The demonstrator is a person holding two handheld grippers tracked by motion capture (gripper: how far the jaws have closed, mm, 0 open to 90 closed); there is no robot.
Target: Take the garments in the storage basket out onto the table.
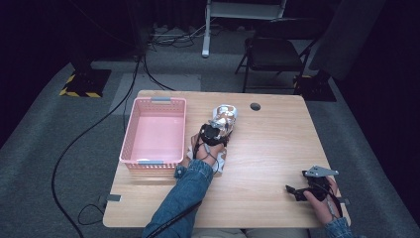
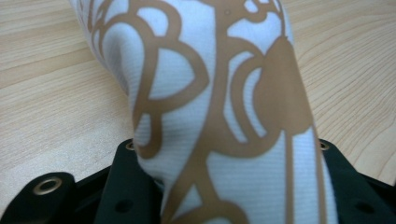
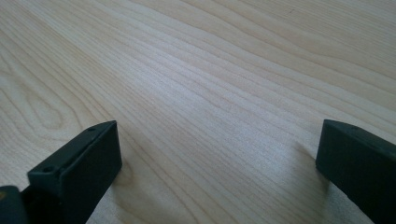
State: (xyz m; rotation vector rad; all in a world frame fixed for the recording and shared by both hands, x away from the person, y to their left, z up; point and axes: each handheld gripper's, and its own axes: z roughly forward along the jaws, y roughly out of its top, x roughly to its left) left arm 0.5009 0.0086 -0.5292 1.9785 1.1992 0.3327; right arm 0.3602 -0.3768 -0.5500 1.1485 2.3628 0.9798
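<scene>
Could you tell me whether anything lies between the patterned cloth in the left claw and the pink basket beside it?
Nothing visible does: the cloth sits in the left claw, and only bare table separates it from the pink basket.

— Where does the high view sit?

— Above my side of the table [image 1: 267, 148], looking forward and down; my forearms enter from the bottom, with floor and a chair [image 1: 275, 52] beyond.

— And the camera on your left gripper [image 1: 214, 133]?

— It looks along its jaws, pressed close to the patterned cloth [image 2: 219, 107], wood behind.

— The right gripper [image 3: 219, 154]?

— Low over bare tabletop, very near the grain.

— What's shared?

— The wooden tabletop in all three; the cloth [image 1: 225, 119] in two.
</scene>
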